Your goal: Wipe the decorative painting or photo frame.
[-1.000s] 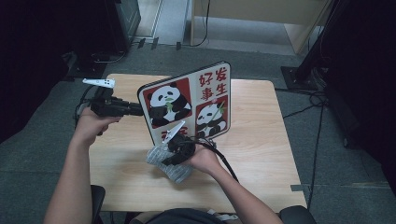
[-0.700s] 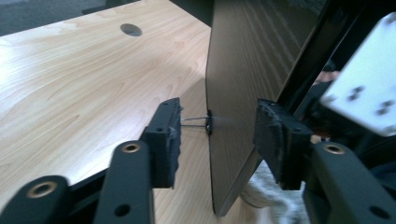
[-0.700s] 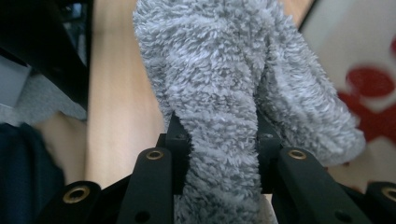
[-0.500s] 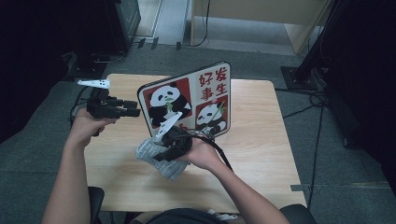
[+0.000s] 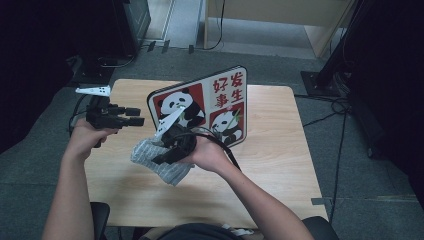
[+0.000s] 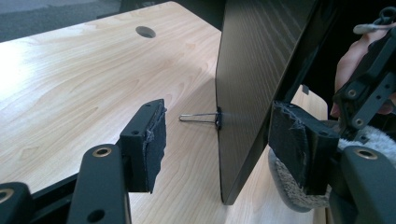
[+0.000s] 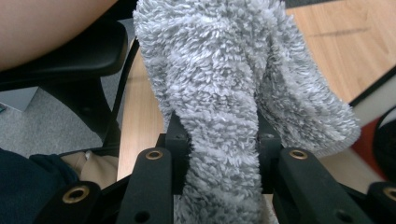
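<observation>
Across the middle of the high view our bench [image 5: 280, 165] carries the upright panda board [image 5: 220, 107], propped for wiping. At its lower left, our right tongs [image 5: 167, 152] clench the grey cloth [image 5: 165, 167], lifted toward its face. Left of it, our left tongs [image 5: 131, 116], jaws just spread, straddle the board's edge without gripping.

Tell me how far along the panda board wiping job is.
Done: the grey cloth is gripped in the right gripper. In hand: the left gripper has just opened its jaws around the panda board's edge. Left: the wiping; the cloth hangs beside the board's face.
</observation>
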Demonstrator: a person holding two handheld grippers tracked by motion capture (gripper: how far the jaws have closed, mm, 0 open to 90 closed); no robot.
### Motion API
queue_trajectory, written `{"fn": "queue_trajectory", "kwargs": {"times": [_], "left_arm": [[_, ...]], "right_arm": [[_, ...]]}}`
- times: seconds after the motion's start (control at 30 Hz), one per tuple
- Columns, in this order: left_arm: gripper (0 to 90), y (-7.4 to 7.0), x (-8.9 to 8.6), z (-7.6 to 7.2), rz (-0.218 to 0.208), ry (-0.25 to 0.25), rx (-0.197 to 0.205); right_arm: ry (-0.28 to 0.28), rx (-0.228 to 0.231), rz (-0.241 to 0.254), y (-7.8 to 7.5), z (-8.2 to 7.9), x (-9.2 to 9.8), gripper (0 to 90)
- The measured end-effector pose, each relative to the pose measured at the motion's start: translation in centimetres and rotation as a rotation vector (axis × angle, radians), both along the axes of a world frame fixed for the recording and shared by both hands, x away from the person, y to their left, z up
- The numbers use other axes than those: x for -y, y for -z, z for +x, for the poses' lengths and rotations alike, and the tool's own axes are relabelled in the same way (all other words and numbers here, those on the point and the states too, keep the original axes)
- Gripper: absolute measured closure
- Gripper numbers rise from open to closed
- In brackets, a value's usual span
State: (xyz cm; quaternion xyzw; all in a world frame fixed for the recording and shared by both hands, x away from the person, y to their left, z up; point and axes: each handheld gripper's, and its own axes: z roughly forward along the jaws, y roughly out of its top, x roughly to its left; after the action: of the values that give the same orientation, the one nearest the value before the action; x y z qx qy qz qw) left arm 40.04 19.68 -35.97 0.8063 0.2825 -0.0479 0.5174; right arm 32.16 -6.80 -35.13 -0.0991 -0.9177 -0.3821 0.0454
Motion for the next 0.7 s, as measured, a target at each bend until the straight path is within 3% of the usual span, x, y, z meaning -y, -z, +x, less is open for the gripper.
{"fn": "queue_trajectory", "kwargs": {"times": [0.23, 0.43, 0.7], "left_arm": [[37.0, -0.2, -0.7, -0.4, -0.019, -0.006, 0.000], [37.0, -0.2, -1.3, -0.8, -0.011, -0.023, -0.004], [37.3, -0.1, -2.2, -1.2, -0.013, -0.045, -0.004]], "right_arm": [[-0.020, 0.028, 0.021, -1.9, 0.5, -1.0, 68.0], [-0.038, 0.046, 0.057, -3.7, 1.2, -1.9, 67.8], [-0.022, 0.057, 0.077, -5.4, 2.8, -2.6, 68.0]]}}
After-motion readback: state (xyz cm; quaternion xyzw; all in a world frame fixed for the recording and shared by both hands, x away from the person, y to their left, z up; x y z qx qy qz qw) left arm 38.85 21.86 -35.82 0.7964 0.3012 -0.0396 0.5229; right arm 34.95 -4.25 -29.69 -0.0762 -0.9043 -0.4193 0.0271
